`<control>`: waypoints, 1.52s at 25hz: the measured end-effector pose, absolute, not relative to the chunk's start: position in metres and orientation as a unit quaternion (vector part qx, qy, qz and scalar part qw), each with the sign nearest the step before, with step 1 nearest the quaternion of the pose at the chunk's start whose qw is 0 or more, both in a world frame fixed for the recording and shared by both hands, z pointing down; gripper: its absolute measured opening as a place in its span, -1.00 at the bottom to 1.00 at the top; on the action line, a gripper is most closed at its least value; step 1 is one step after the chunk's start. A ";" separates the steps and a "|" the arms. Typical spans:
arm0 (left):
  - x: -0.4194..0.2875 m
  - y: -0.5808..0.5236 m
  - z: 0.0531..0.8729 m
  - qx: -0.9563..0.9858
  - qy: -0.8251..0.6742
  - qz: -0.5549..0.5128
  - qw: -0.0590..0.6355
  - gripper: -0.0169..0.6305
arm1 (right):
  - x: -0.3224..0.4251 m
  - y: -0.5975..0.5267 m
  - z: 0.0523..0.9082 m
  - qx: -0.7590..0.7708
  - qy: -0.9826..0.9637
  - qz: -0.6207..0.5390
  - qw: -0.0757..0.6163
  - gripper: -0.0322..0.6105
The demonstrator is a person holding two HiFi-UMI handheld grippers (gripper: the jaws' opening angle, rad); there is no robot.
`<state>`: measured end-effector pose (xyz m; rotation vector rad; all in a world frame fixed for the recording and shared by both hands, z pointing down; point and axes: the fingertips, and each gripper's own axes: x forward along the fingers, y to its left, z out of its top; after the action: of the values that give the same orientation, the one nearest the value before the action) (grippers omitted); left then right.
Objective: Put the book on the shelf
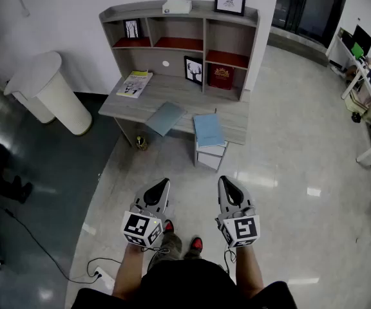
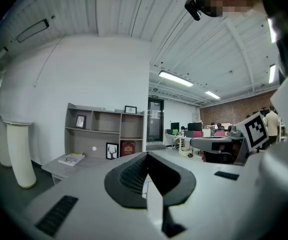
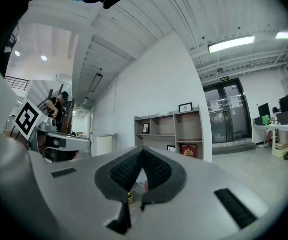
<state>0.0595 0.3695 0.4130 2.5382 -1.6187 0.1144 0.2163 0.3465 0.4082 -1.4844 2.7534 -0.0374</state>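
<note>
Two books lie flat on the grey desk (image 1: 172,97): a grey-blue one (image 1: 166,118) and a light blue one (image 1: 209,130) at the front edge. The shelf unit (image 1: 179,40) rises at the desk's back; it also shows as the shelf unit (image 2: 106,134) and the shelf unit (image 3: 171,131). My left gripper (image 1: 164,183) and right gripper (image 1: 225,181) are held side by side over the floor, well short of the desk, pointing at it. Both are shut with nothing in them. The left gripper (image 2: 146,156) and right gripper (image 3: 143,150) show jaws closed together.
A yellow-white magazine (image 1: 134,84) lies at the desk's left. A red book (image 1: 221,77) and picture frames stand in the shelf. A white round pedestal (image 1: 50,92) stands left of the desk, a white box (image 1: 210,156) under it. A power strip (image 1: 105,277) lies by my feet.
</note>
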 end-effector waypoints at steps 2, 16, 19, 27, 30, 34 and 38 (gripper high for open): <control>0.058 0.367 0.411 0.841 -0.537 0.037 0.061 -0.94 | 0.218 0.344 0.408 -0.475 0.880 -0.006 0.002 -0.81; 0.039 0.363 0.406 0.830 -0.555 0.027 0.051 -0.94 | 0.186 0.341 0.406 -0.437 0.900 -0.006 0.006 -0.81; 0.019 0.361 0.405 0.819 -0.571 0.024 0.054 -0.94 | 0.166 0.334 0.407 -0.420 0.907 -0.010 0.007 -0.81; -0.051 0.315 0.418 0.801 -0.595 0.031 0.056 -0.94 | 0.102 0.280 0.425 -0.404 0.915 -0.022 -0.005 -0.81; -0.082 0.283 0.423 0.804 -0.592 0.039 0.054 -0.94 | 0.070 0.247 0.425 -0.406 0.914 -0.019 -0.006 -0.81; -0.119 0.238 0.425 0.815 -0.575 0.038 0.064 -0.94 | 0.029 0.203 0.420 -0.421 0.907 -0.019 -0.008 -0.81; -0.147 0.196 0.433 0.829 -0.552 0.042 0.078 -0.94 | -0.003 0.166 0.424 -0.429 0.903 -0.029 -0.025 -0.81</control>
<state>-0.1472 0.1960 0.4334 2.4843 -1.6520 0.1263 -0.0027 0.1665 0.4237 -1.3684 2.8808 -0.0915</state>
